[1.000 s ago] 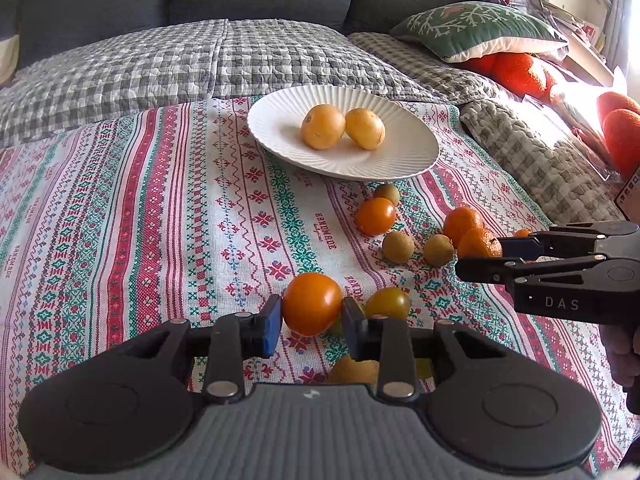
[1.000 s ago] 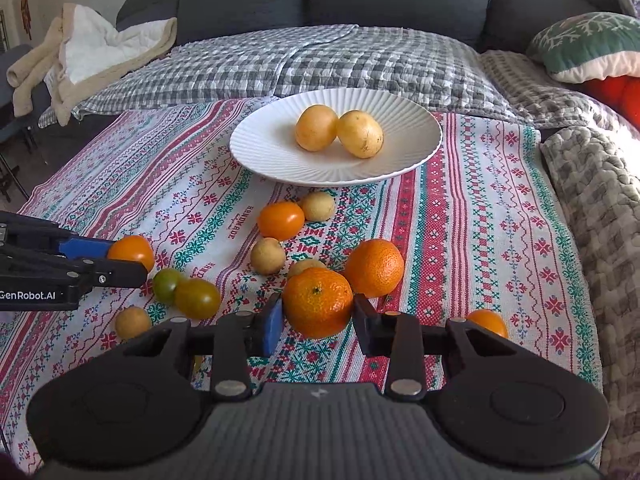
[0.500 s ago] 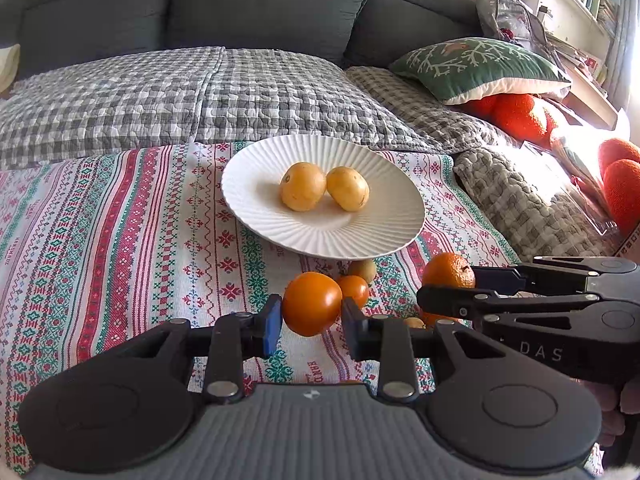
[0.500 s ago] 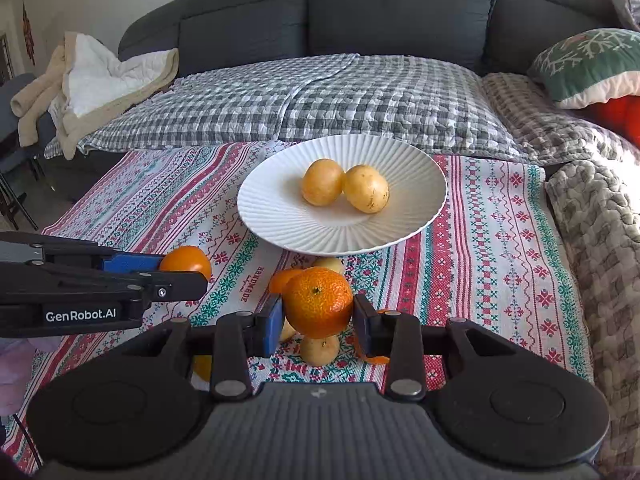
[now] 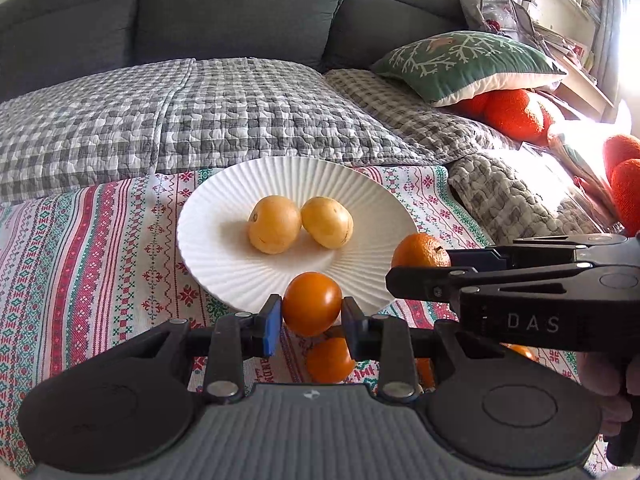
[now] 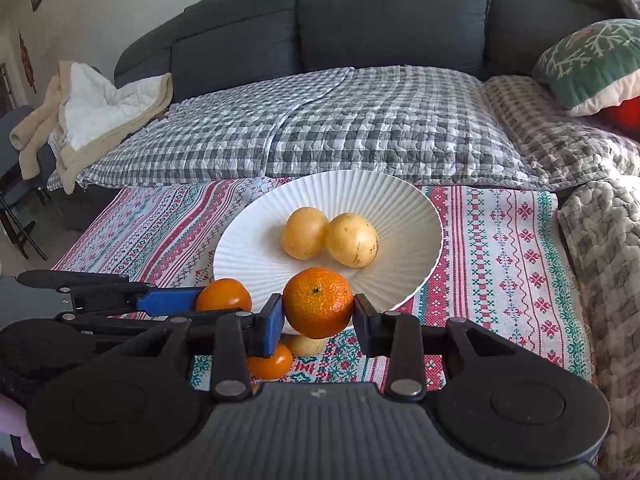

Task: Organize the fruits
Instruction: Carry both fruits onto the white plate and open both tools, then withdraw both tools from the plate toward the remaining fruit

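My left gripper (image 5: 312, 318) is shut on a smooth orange tomato (image 5: 312, 303), held in the air at the near rim of the white ribbed plate (image 5: 224, 256). My right gripper (image 6: 318, 318) is shut on a dimpled mandarin (image 6: 318, 302), held at the plate's (image 6: 400, 204) near rim, just right of the left gripper. Two yellow fruits (image 5: 298, 222) lie together in the plate's middle; they also show in the right wrist view (image 6: 330, 238). Loose fruits lie on the cloth below the grippers, among them an orange one (image 5: 330, 360) and another (image 6: 270, 362), mostly hidden.
The plate stands on a red-and-green patterned cloth (image 5: 80, 264) over a sofa with a grey checked quilt (image 5: 200, 116). A green pillow (image 5: 468, 64) and orange plush cushions (image 5: 516, 112) lie at the right. A beige blanket (image 6: 80, 116) hangs at the left.
Both grippers have risen off the cloth with their fruits and moved forward to the plate's near rim, closing in side by side.
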